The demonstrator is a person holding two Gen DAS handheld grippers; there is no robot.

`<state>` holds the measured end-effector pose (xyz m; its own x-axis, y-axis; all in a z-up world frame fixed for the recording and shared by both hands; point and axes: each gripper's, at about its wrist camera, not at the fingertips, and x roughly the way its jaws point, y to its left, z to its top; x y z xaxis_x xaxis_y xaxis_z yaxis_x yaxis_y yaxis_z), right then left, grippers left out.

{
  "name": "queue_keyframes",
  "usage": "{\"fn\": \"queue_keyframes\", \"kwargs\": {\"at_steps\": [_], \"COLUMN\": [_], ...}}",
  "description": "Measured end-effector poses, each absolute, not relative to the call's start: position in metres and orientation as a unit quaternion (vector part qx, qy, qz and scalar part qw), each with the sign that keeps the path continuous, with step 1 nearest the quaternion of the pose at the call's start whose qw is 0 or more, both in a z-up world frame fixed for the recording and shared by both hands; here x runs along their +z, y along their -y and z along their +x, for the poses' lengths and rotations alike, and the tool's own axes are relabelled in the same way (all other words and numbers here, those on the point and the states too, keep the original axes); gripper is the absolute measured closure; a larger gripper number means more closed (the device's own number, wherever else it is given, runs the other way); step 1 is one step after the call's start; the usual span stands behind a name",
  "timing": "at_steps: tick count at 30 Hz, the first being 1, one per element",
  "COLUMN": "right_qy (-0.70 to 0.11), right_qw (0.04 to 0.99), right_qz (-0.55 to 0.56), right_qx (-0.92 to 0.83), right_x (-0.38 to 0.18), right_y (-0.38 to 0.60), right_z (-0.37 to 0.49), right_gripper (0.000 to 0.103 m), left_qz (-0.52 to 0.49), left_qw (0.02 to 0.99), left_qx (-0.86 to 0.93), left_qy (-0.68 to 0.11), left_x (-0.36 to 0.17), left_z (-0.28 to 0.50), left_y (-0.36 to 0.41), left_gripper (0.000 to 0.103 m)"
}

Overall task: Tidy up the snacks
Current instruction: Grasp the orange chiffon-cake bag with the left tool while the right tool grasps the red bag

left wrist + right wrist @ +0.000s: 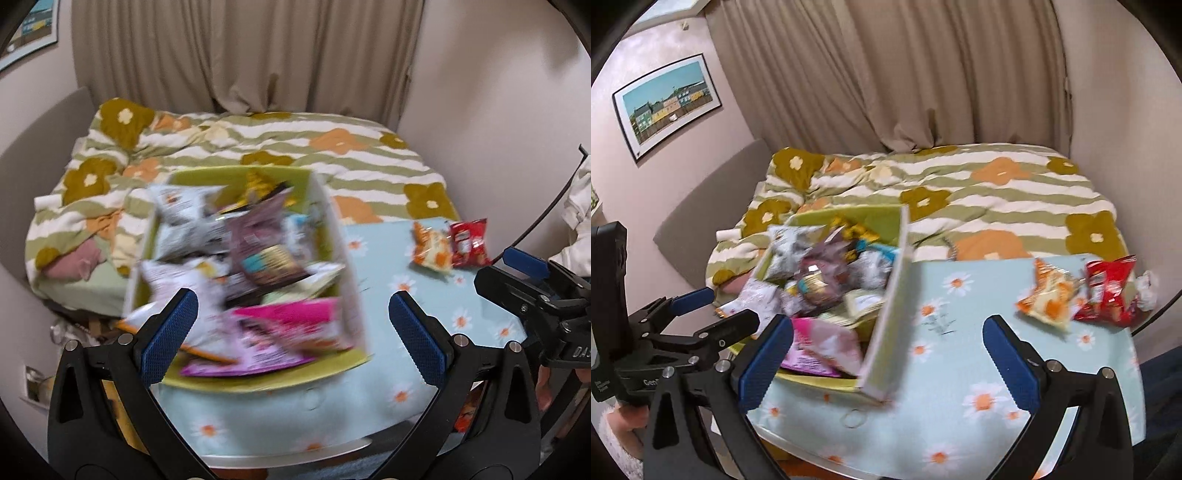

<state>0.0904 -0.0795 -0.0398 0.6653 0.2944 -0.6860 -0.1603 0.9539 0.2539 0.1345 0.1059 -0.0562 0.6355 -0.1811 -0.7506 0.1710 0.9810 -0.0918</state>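
Note:
A green box with white outer walls (340, 236) (890, 317) stands on the left of a table with a daisy cloth (399, 280) (960, 325). It is full of snack packets, with a pink packet (291, 325) (827, 343) at its near end. An orange packet (432, 247) (1047, 299) and a red packet (469, 242) (1108, 295) lie on the cloth at the far right. My left gripper (293, 325) is open and empty in front of the box. My right gripper (886, 354) is open and empty over the box's near right corner. The view is blurred.
A bed with a striped flower quilt (258, 144) (979, 192) lies behind the table, with curtains (251, 55) beyond. A framed picture (665, 103) hangs on the left wall. The right gripper also shows at the right edge of the left wrist view (535, 288).

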Motion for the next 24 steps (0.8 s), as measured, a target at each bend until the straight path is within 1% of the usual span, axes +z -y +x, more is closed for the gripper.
{"fn": "queue_keyframes", "kwargs": {"at_steps": [5, 11, 18, 24], "right_qy": [-0.389, -0.394, -0.418, -0.444], "right_qw": [0.913, 0.912, 0.900, 0.886], "right_qz": [0.085, 0.104, 0.123, 0.135], "right_qx": [0.090, 0.051, 0.023, 0.019], "right_x": [-0.036, -0.047, -0.080, -0.122], "right_y": [0.144, 0.228, 0.311, 0.356], "right_z": [0.101, 0.117, 0.144, 0.175], "right_gripper": [0.001, 0.001, 0.001, 0.001], "left_qz": [-0.005, 0.000, 0.002, 0.009], "left_qw": [0.898, 0.888, 0.872, 0.852], "left_qx": [-0.117, -0.133, -0.151, -0.169], "left_qy": [-0.423, -0.439, -0.466, -0.495], "left_x": [-0.059, -0.079, -0.120, -0.169], "left_z": [0.154, 0.183, 0.227, 0.269], "left_y": [-0.042, 0.036, 0.116, 0.170], "left_gripper": [0.000, 0.000, 0.000, 0.000]}}
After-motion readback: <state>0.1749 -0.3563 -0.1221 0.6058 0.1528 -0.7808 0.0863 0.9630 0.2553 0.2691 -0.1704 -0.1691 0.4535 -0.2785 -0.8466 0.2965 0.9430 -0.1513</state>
